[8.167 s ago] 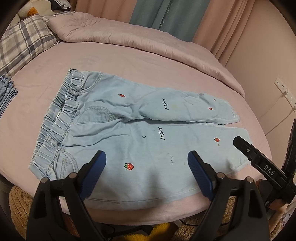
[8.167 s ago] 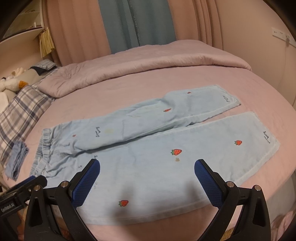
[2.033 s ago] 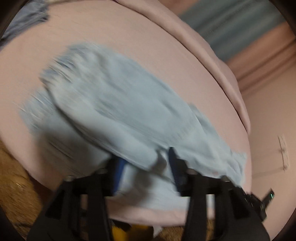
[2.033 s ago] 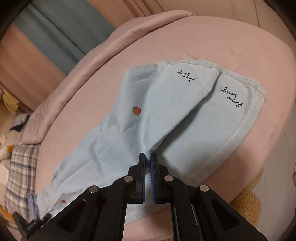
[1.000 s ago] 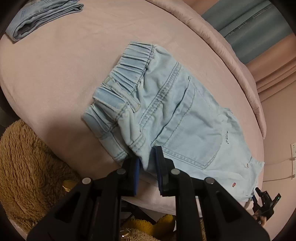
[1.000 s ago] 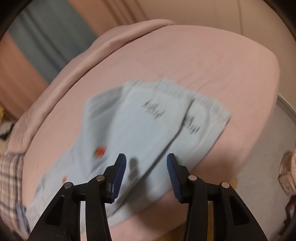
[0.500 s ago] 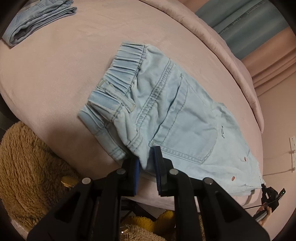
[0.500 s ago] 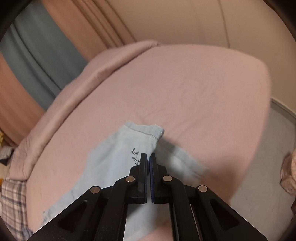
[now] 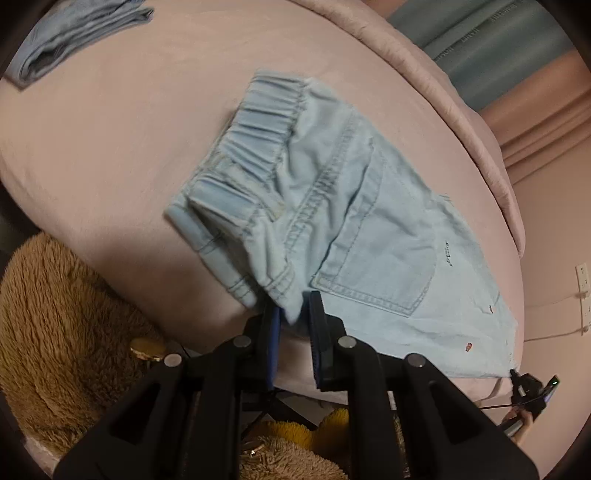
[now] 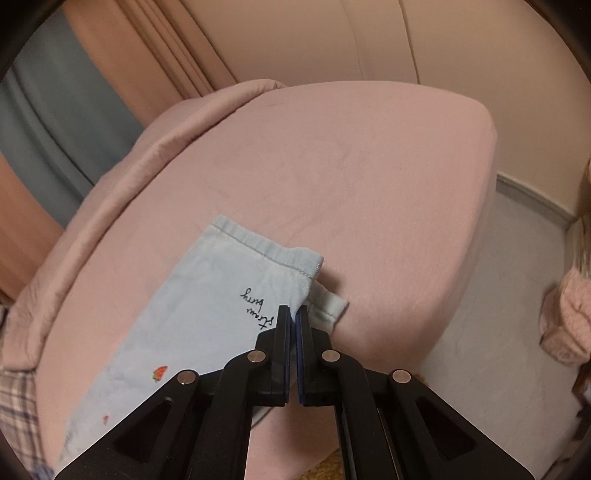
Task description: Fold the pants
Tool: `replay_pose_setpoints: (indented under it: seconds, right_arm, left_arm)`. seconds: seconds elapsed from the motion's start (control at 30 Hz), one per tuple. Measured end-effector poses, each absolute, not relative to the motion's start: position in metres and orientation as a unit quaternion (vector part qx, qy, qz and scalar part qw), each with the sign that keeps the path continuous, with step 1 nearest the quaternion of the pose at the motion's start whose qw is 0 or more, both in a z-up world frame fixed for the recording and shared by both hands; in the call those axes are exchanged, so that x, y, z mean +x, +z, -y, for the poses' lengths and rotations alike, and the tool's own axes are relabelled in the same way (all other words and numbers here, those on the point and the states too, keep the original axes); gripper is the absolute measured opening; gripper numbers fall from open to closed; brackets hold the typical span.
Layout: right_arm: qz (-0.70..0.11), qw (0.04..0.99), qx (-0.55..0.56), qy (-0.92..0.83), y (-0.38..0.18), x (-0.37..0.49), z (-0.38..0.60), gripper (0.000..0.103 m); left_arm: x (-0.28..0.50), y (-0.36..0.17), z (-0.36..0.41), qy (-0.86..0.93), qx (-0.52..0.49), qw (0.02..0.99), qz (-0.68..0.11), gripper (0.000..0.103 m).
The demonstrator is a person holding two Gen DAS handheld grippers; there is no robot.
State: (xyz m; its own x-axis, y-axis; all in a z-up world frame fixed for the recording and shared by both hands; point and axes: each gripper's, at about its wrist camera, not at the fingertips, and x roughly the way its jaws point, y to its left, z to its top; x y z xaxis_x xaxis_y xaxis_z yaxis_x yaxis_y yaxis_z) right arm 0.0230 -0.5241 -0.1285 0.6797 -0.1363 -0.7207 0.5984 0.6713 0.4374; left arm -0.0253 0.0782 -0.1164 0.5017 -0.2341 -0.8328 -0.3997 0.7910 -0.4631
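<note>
Left claw (image 9: 293, 312) pinches soft, pale denim pants (image 9: 369, 229) near gathered waistband.

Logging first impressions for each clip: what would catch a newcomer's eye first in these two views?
The pale blue pants lie folded lengthwise across the pink bed, pinched at both ends: the left tool is shut on cloth just below the elastic waistband, and the right tool is shut on the leg hem beside the black script lettering. A second folded denim garment sits at the bed's far left corner.
</note>
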Motion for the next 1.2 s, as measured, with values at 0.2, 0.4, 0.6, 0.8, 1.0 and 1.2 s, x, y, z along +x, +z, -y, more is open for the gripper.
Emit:
replay_pose_setpoints:
  seconds: [0.2,0.4,0.6,0.8,1.0,1.2]
  right_arm:
    - [-0.365,0.834,0.346,-0.229,-0.154,0.035,0.527,0.000]
    - [-0.394,0.835,0.285,-0.257,-0.124,0.032,0.516,0.006]
    - [-0.377,0.887,0.223,-0.145,-0.063,0.071,0.451,0.035]
    - [-0.424,0.883,0.173,0.103,-0.042,0.150,0.319,0.035]
    - [-0.490,0.837,0.097,0.224,-0.055,0.207,0.190,0.035]
    - [-0.542,0.798,0.038,0.260,-0.077,0.233,0.122,0.035]
  left_arm:
    - [-0.024,-0.112,-0.079,0.045,-0.313,0.807,-0.499,0.017]
    - [-0.029,-0.074,-0.093,0.050,-0.277,0.840,-0.464,0.044]
    - [-0.001,-0.050,-0.115,0.041,-0.267,0.859,-0.434,0.059]
    - [0.052,-0.063,-0.128,0.008,-0.274,0.851,-0.449,0.064]
    - [0.073,-0.103,-0.135,-0.019,-0.314,0.807,-0.501,0.060]
    - [0.061,-0.101,-0.130,-0.014,-0.277,0.816,-0.507,0.039]
